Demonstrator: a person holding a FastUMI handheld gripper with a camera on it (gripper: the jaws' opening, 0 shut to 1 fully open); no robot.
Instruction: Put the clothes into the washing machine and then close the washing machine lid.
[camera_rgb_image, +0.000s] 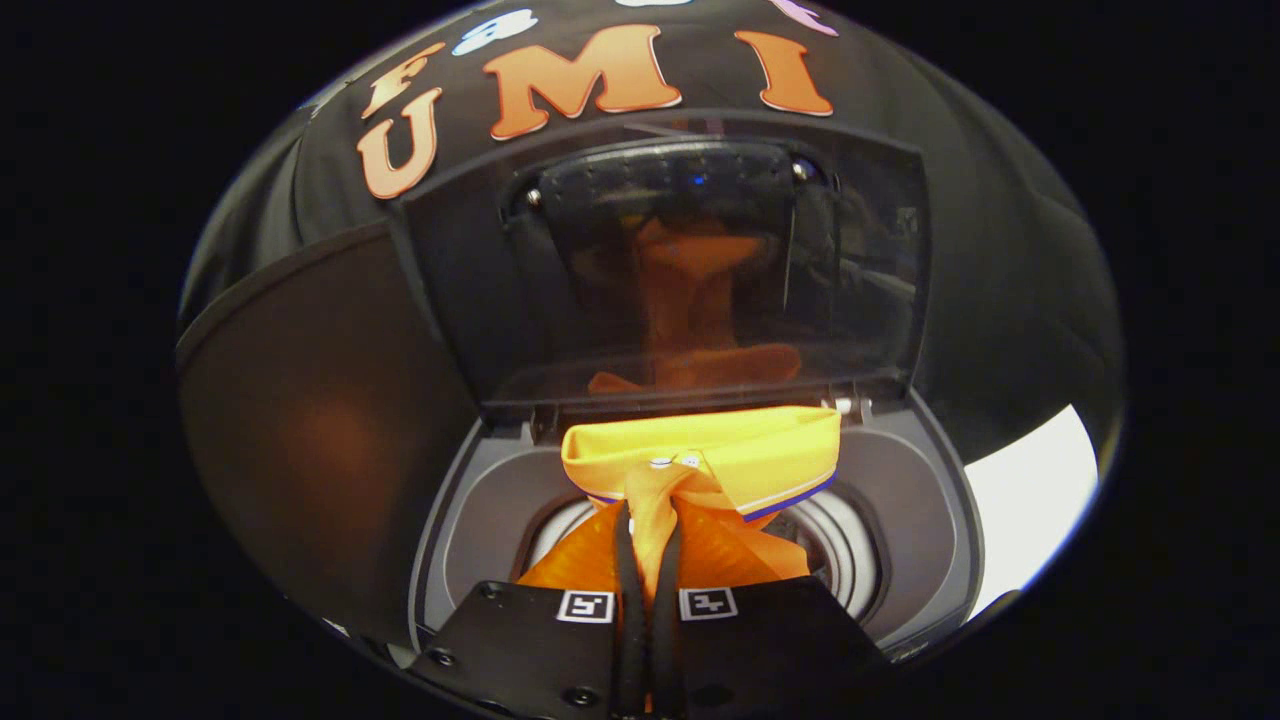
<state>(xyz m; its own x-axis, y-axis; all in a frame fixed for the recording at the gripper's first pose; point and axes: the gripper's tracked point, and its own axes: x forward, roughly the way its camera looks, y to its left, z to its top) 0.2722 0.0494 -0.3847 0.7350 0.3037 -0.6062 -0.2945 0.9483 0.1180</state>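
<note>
We are pinching the bright orange collared shirt (700, 470) tight in our tool (648, 520), low in the middle, and should be lowering it slowly into the round grey washing machine tub (850, 560) before letting go.

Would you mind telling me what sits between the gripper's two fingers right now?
In the gripper view, a fold of the orange polo shirt is pinched between the gripper fingers, hanging over the washing machine drum opening, lid raised beyond.

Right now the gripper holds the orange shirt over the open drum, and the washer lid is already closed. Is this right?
Not quite: the lid is open, standing upright behind the drum. The gripper view shows it. The rest holds: the gripper is shut on the orange shirt, which hangs over the open drum.
</note>
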